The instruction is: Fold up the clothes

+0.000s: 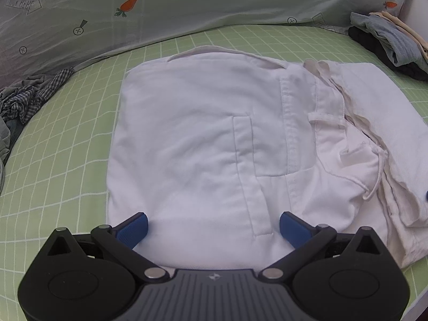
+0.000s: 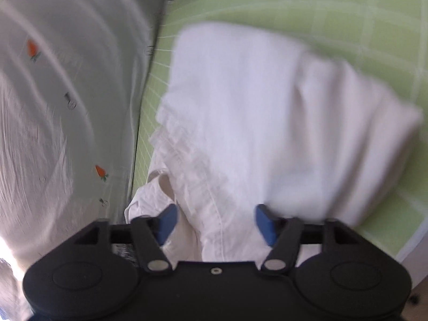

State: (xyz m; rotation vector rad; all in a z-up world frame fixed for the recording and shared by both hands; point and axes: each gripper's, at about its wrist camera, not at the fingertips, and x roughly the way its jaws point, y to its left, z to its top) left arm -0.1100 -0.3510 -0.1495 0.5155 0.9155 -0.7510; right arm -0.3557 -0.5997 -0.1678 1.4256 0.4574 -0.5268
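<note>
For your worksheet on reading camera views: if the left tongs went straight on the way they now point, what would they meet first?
Most likely the folded white trousers: the left tongs stand open right over their near edge, nothing between. How high they hang above the cloth is unclear.

Left wrist cam sits low over the near edge of the white garment [image 1: 203, 139], looking fwd along the left gripper [image 1: 213, 226] across the bed sheet [image 1: 67, 133] toward the carrot-print bedding [image 1: 187, 5] at the far side. Close in; garment fills most of the frame, sharp.

Right wrist cam looks along the right gripper [image 2: 216, 223] from the garment's [image 2: 240, 107] waistband end, rolled so the carrot-print bedding [image 2: 53, 80] runs down the left of frame. Also close, w/ heavy motion blur.

Shared betw. both views: same white garment, green grid sheet [image 2: 347, 13], carrot-print bedding, seen from different ends.
</note>
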